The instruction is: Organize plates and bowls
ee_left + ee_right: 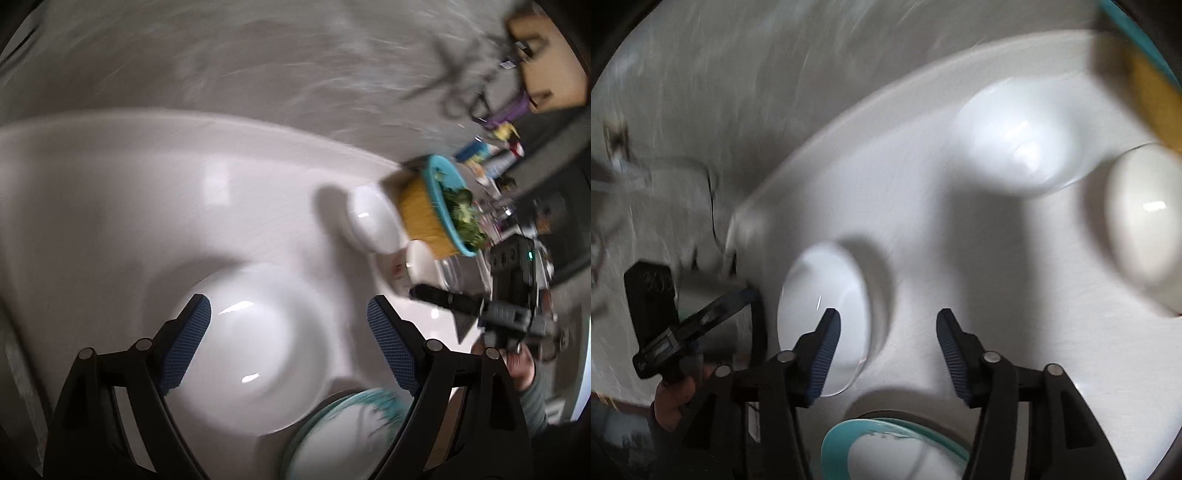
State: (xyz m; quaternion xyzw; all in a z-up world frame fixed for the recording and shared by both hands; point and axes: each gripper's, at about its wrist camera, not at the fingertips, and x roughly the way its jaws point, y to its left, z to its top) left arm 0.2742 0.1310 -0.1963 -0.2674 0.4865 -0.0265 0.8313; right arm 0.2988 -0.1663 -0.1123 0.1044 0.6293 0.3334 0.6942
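Jaws apart on both: left gripper (289,328) hangs above a shallow white ceramic bowl (255,354) on the round white table (110,206), nothing clamped; right gripper (888,347) likewise empty, that bowl just left of it. Teal-rimmed white plate (347,435) lies near, touching the bowl's rim. Smaller white bowl (373,221) sits far right beside a yellow-and-teal dish of greens (432,206). Frames blurred.

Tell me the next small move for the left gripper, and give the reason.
Probably lower the left gripper over the white bowl below it. Its jaws stand open and empty, and that bowl sits apart from the teal-rimmed plate.
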